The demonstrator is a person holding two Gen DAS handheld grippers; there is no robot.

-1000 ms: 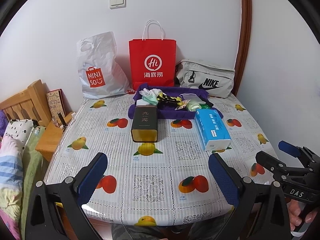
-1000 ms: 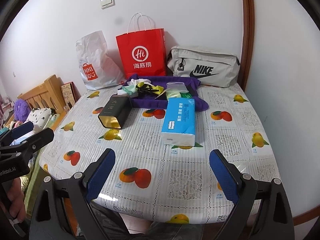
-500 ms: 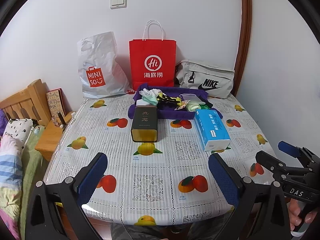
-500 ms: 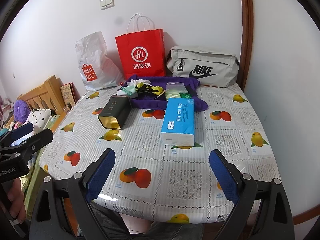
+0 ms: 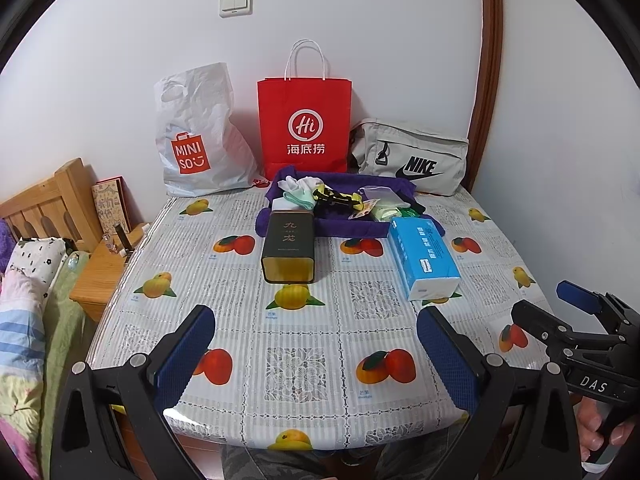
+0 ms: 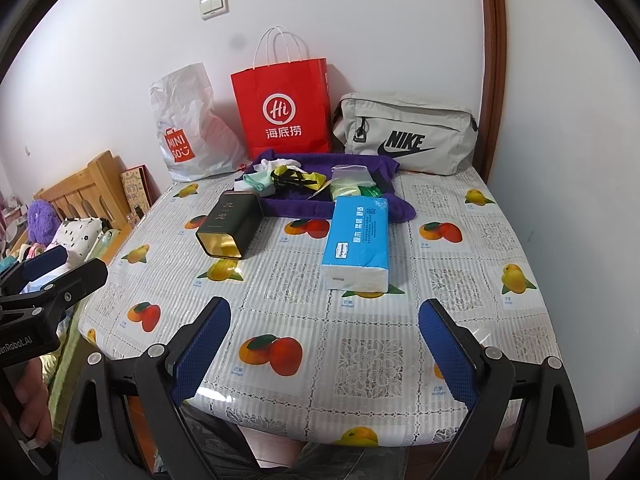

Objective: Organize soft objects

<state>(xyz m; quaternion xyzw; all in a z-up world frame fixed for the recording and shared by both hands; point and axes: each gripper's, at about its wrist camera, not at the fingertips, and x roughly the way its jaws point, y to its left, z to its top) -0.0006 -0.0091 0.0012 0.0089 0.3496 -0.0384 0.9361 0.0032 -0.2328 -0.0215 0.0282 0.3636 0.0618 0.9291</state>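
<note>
Nothing has moved since the earlier frames: both grippers hover at the near edge of the table (image 5: 304, 364) and every item lies where it was. Furthest left, beyond the table, stand a wooden headboard (image 5: 44, 208) and bedding (image 5: 24, 304). At the back left a white plastic bag (image 5: 200, 136) leans against the wall, with a red paper bag (image 5: 306, 124) just beside it. Near the middle, a dark tin box (image 5: 288, 244) lies on its side, its open end facing the cameras. Behind it sits a purple cloth (image 5: 340, 226) holding the soft things: white and mint socks (image 5: 298, 192), a yellow-and-black item (image 5: 338, 199) and pale green pieces in clear wrapping (image 5: 386, 210). Right of the tin lies a blue tissue pack (image 5: 424, 256), its far end touching the cloth. A grey Nike bag (image 5: 412, 156) rests at the back right against the wall.

Closest to the viewer, the left gripper (image 5: 316, 360) has its blue pads spread wide with nothing between them. To its right, the right gripper (image 6: 324, 356) is likewise spread wide and empty, well apart from the soft things
</note>
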